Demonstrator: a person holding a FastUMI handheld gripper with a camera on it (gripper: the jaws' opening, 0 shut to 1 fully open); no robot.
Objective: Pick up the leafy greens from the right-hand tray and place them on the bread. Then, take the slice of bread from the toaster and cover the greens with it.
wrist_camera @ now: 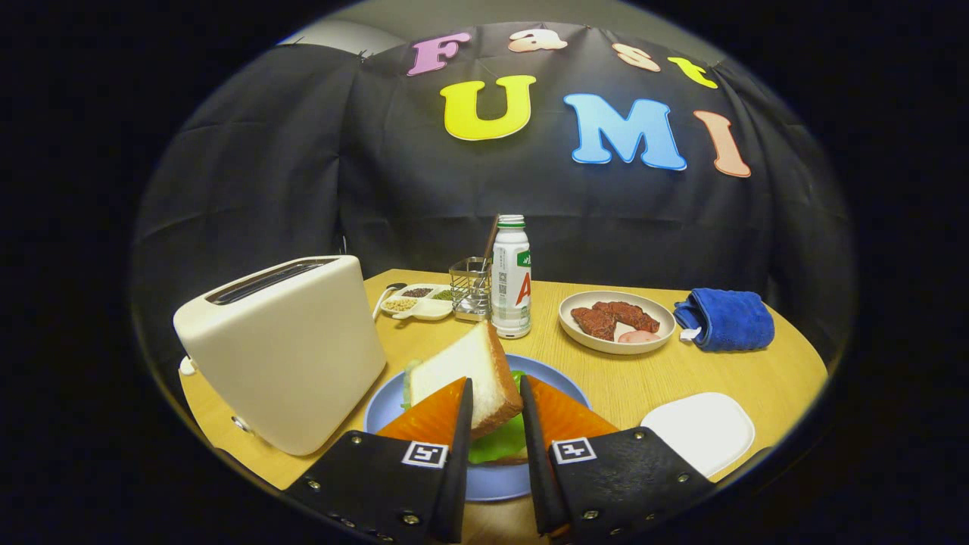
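Gripper [496, 412]: we see both fingers closed on the slice of bread [463, 372], pinching its lower end.
Bread axis: long side tilted, upper corner pointing up and away toward the bottle [511, 276]; crust edge faces right.
Below: leafy greens [496, 446] lie on the blue plate [386, 412], directly under the held slice; whether bread lies beneath the greens, we cannot tell.
Left: toaster [284, 352], beside the plate.
Right: white tray [700, 431], near the right finger.
Beyond: plate of meat [617, 322], blue cloth [727, 318], wire holder [469, 288], seasoning dish [416, 300].
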